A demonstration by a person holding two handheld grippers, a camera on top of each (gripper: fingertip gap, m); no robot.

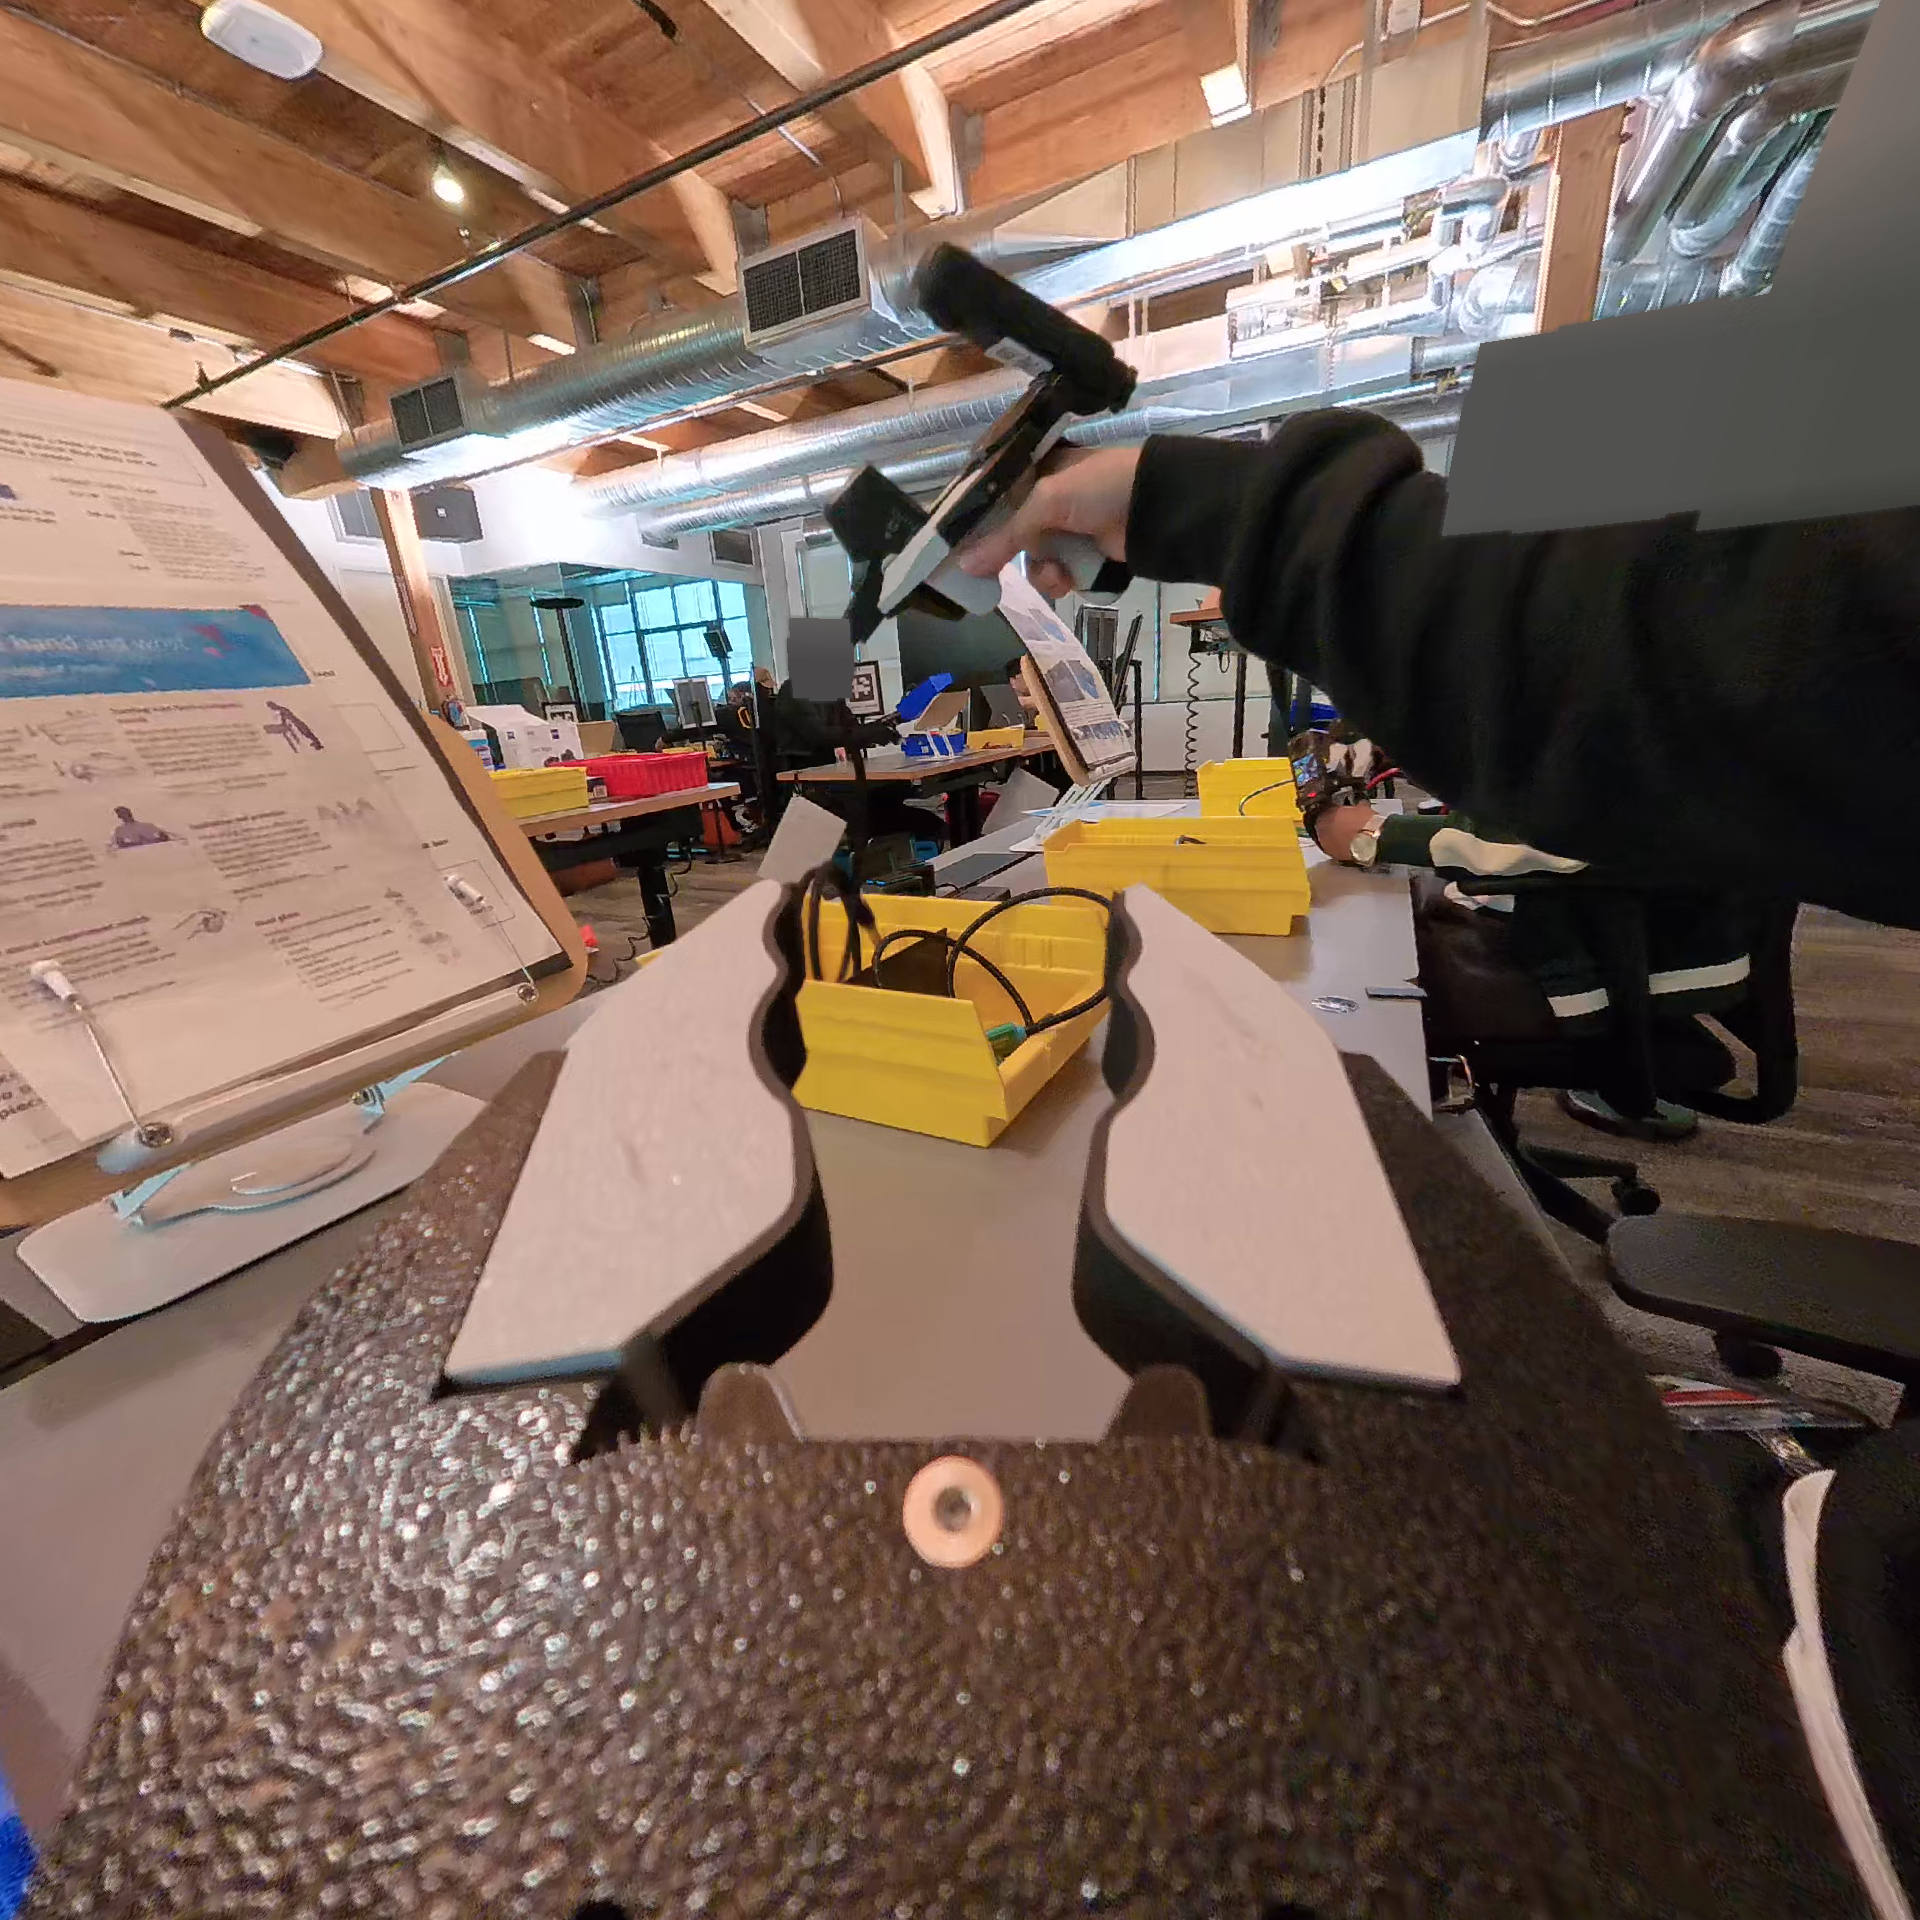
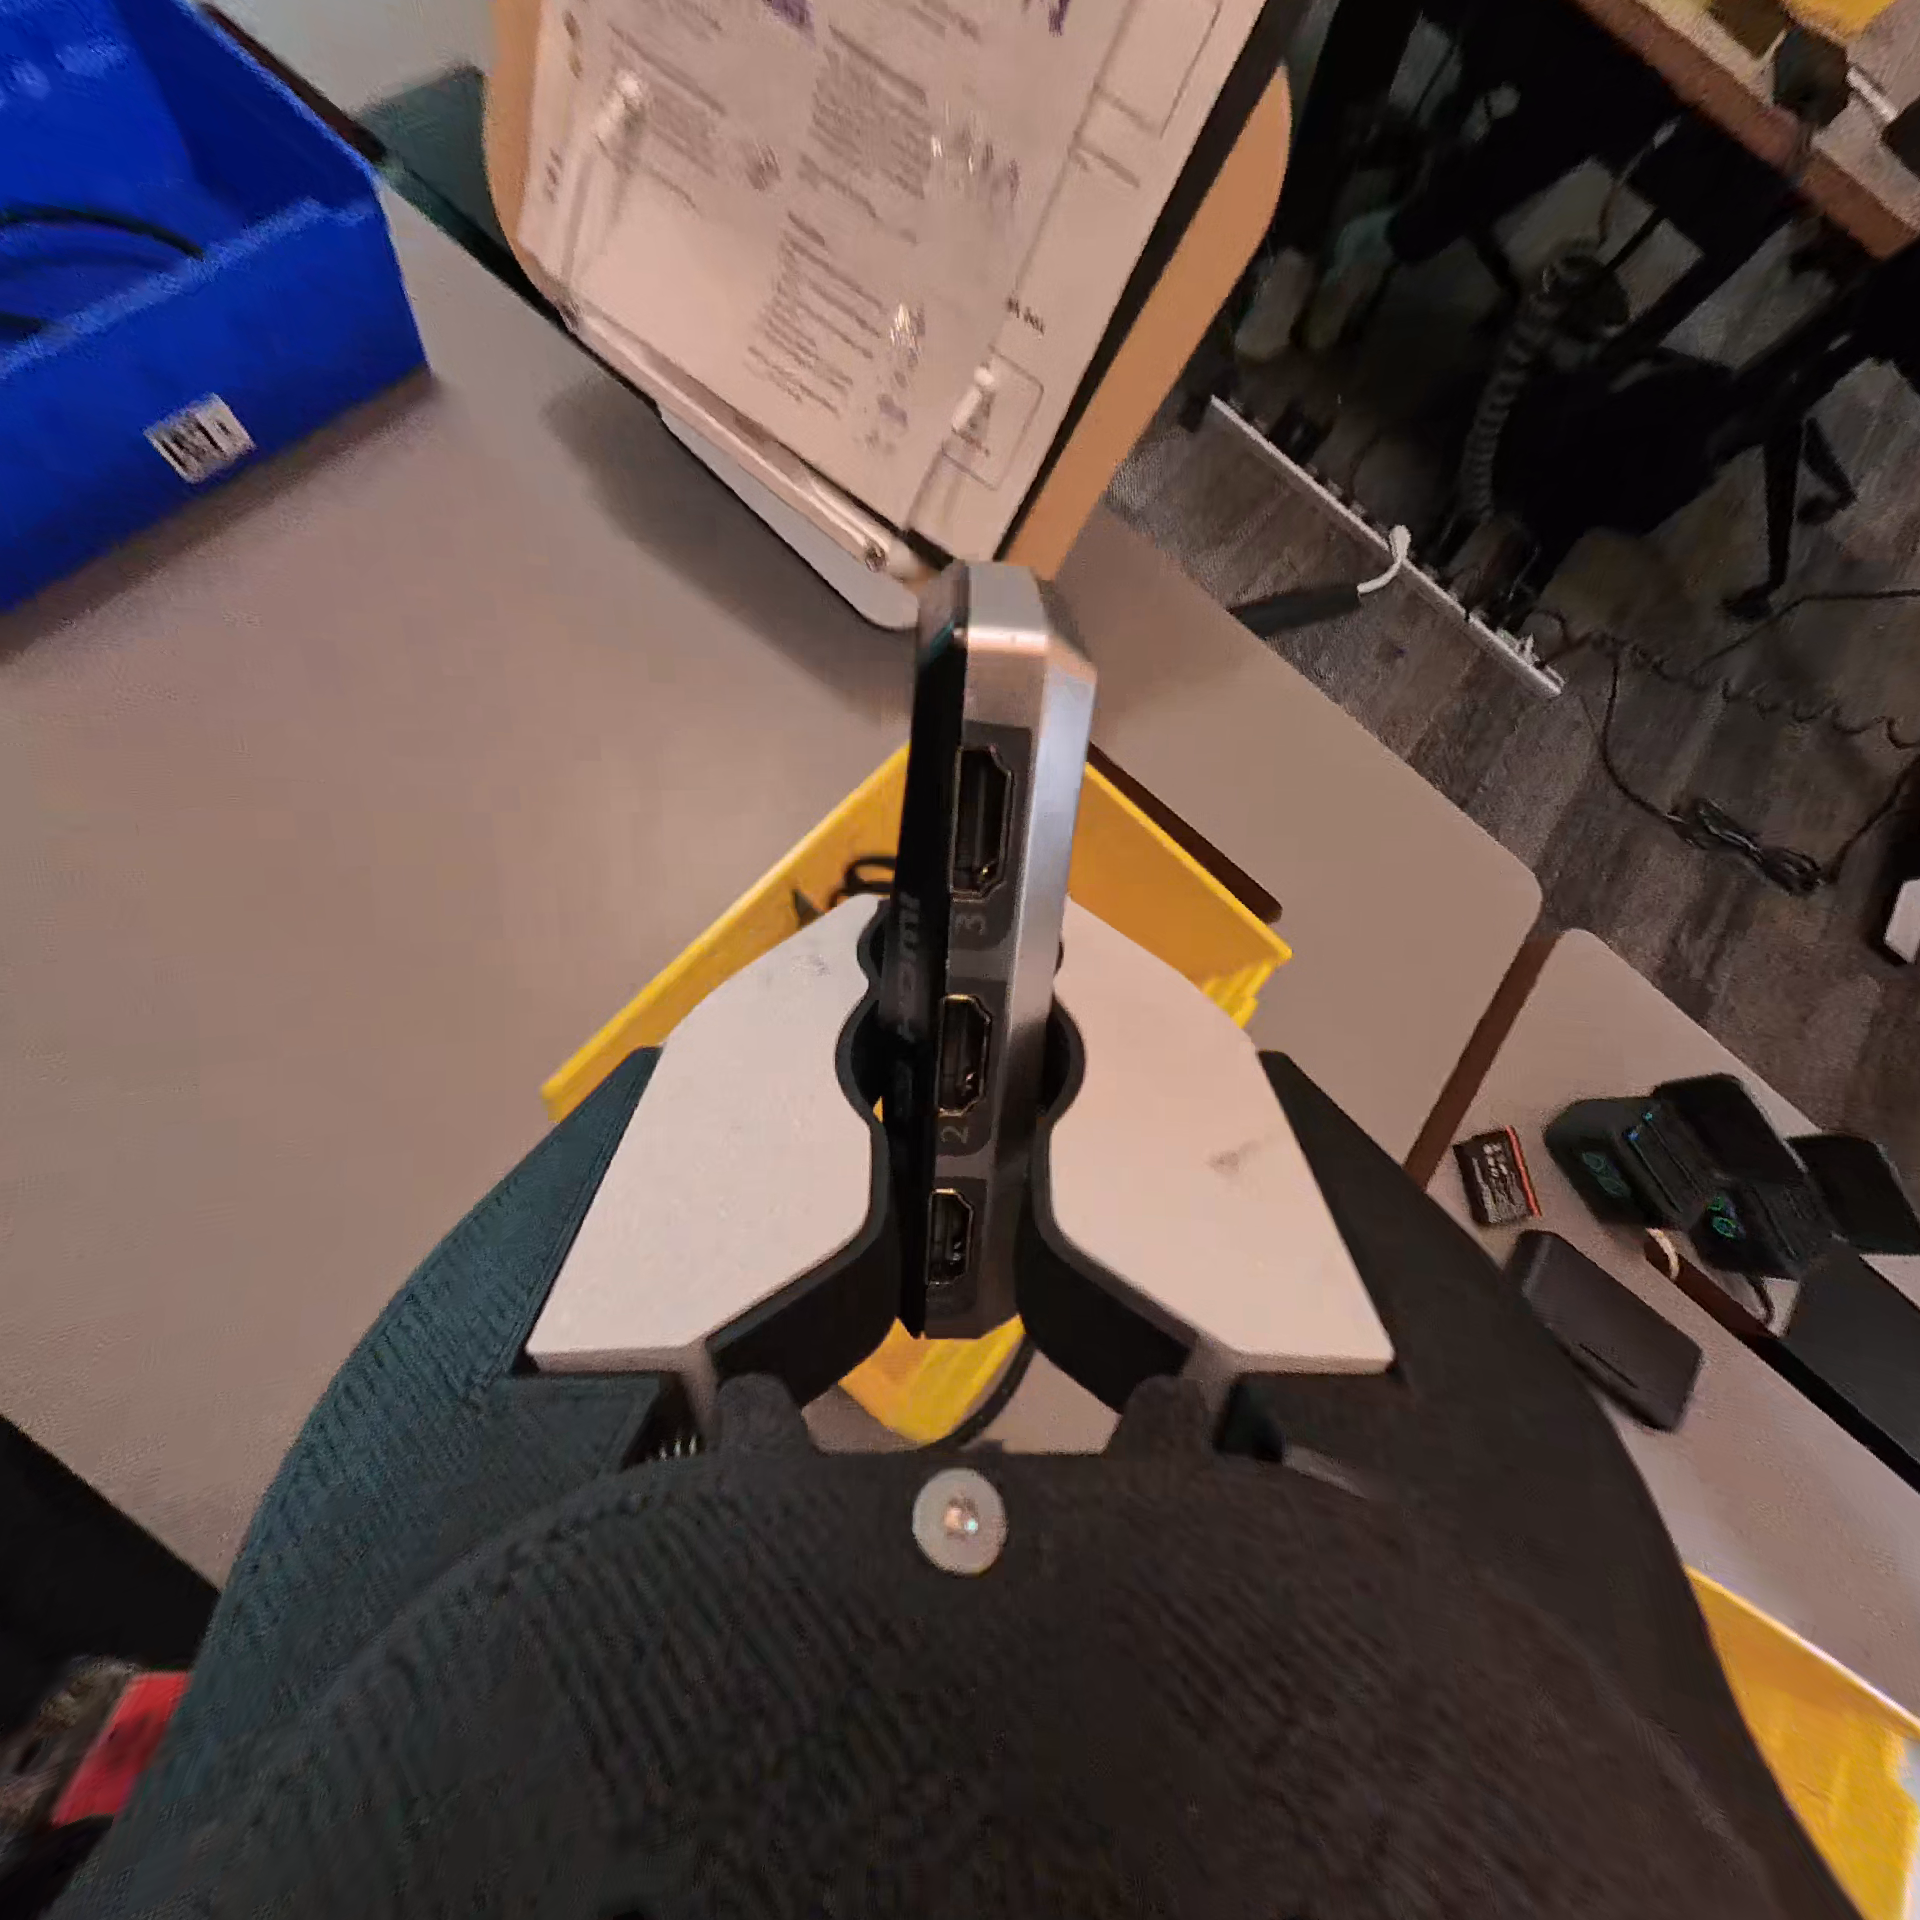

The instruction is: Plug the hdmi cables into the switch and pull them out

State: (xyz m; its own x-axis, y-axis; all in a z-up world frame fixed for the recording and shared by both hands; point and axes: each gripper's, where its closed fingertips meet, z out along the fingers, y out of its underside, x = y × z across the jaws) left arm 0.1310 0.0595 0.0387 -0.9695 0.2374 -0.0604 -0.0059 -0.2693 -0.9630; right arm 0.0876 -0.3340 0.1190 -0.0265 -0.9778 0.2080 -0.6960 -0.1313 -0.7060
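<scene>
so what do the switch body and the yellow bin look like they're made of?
Switch: looks like brushed metal, probably aluminium; grey satin sheen on the edge, with a glossy black face, likely plastic. Bin: moulded plastic, matte, uniform yellow with ribbed walls.

Blue bin (image 2: 197,343) (perhaps plastic), document stand (image 1: 239,1174).

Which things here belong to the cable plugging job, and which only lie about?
For the job: HDMI switch clamped in right gripper; black cables in near yellow bin; open left gripper.

Lying about: blue bin, document stand, far yellow bin, black chargers.
</scene>
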